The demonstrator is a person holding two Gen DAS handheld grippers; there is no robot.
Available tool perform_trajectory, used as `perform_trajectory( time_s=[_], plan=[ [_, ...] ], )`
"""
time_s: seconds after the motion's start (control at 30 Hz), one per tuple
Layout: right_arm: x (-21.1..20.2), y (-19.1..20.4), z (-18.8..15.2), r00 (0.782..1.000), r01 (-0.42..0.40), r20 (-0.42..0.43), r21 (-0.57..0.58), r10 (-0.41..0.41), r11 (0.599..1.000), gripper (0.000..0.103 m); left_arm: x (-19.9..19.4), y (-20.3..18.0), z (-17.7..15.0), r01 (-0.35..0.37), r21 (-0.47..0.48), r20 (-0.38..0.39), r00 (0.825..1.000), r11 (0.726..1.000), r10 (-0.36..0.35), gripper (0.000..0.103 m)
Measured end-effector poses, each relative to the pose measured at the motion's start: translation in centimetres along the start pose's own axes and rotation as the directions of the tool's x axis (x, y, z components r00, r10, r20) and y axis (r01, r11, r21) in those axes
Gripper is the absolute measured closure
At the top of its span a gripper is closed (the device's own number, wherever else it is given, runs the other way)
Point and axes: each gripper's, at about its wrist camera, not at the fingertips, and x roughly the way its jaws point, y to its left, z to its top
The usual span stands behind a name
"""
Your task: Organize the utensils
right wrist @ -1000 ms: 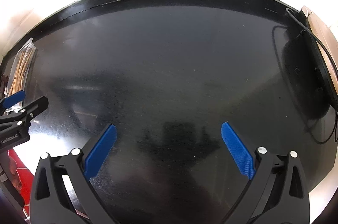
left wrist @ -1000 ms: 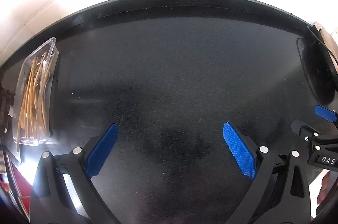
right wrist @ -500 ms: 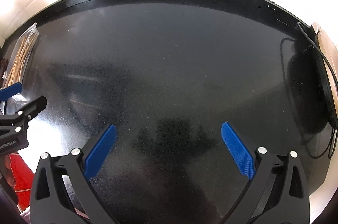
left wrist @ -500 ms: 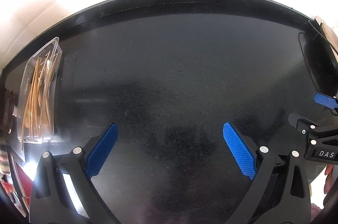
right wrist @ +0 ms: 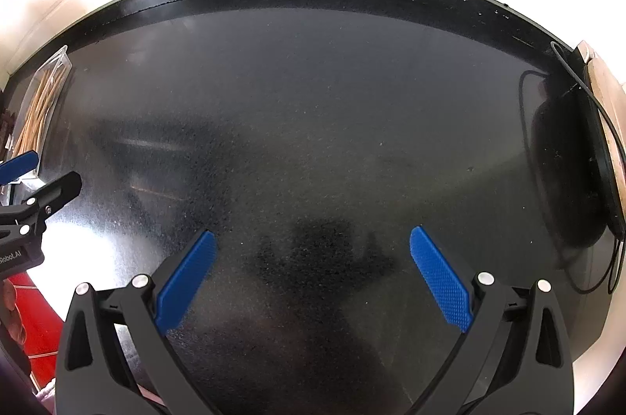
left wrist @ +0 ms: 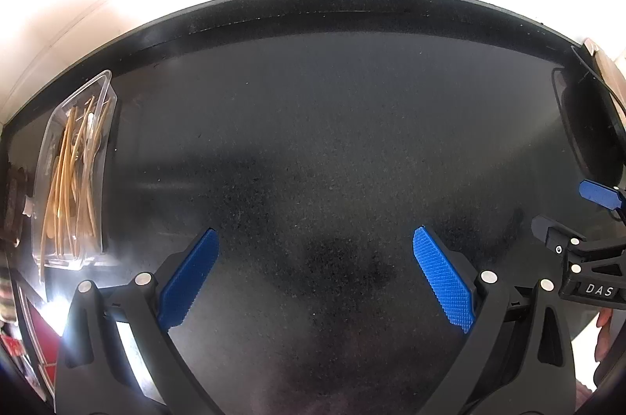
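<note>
A clear plastic box (left wrist: pixel 74 176) of thin wooden utensils lies at the left edge of the black countertop (left wrist: pixel 313 125); the right wrist view shows the same box (right wrist: pixel 41 105) at its far left. My left gripper (left wrist: pixel 313 239) hovers over bare counter, open, nothing between its blue pads. My right gripper (right wrist: pixel 313 239) is open too, also over bare counter. In the left wrist view the right gripper (left wrist: pixel 587 215) shows at the right edge. At the left edge of the right wrist view is the left gripper (right wrist: pixel 35 180).
A round black object with a cable (right wrist: pixel 567 172) sits against a wooden board (right wrist: pixel 604 109) at the counter's right end. A red surface (right wrist: pixel 35 321) lies below the counter's left front. A bright white wall runs behind the counter.
Both views have tilted slightly down and shifted, so the counter's far edge and the box sit a little differently. Both grippers stay open and empty.
</note>
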Motion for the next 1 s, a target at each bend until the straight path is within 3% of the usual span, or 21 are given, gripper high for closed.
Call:
perform_trajectory(
  time_s=[0.43,0.6,0.8,1.0],
  plan=[
    [-0.2,-0.1,-0.1,1.0,-0.011,0.002,-0.003,0.011,1.0,0.007,-0.4,-0.5,-0.2,0.027,-0.007,-0.003,1.0,1.0,-0.027,0.006],
    [-0.2,0.0,-0.2,1.0,-0.012,0.003,-0.013,0.012,1.0,0.007,-0.8,-1.3,-0.5,-0.03,0.051,0.006,1.0,0.998,0.03,0.006],
    [-0.3,0.4,-0.2,1.0,-0.013,0.002,-0.029,0.013,0.999,0.007,-0.6,-0.6,-0.7,-0.034,0.011,-0.009,0.999,0.999,0.034,0.006],
    [-0.3,0.7,-0.1,1.0,-0.013,0.003,-0.033,0.013,0.999,0.007,-0.6,0.1,-0.9,0.027,-0.037,-0.012,1.0,0.999,-0.027,0.006]
  ],
)
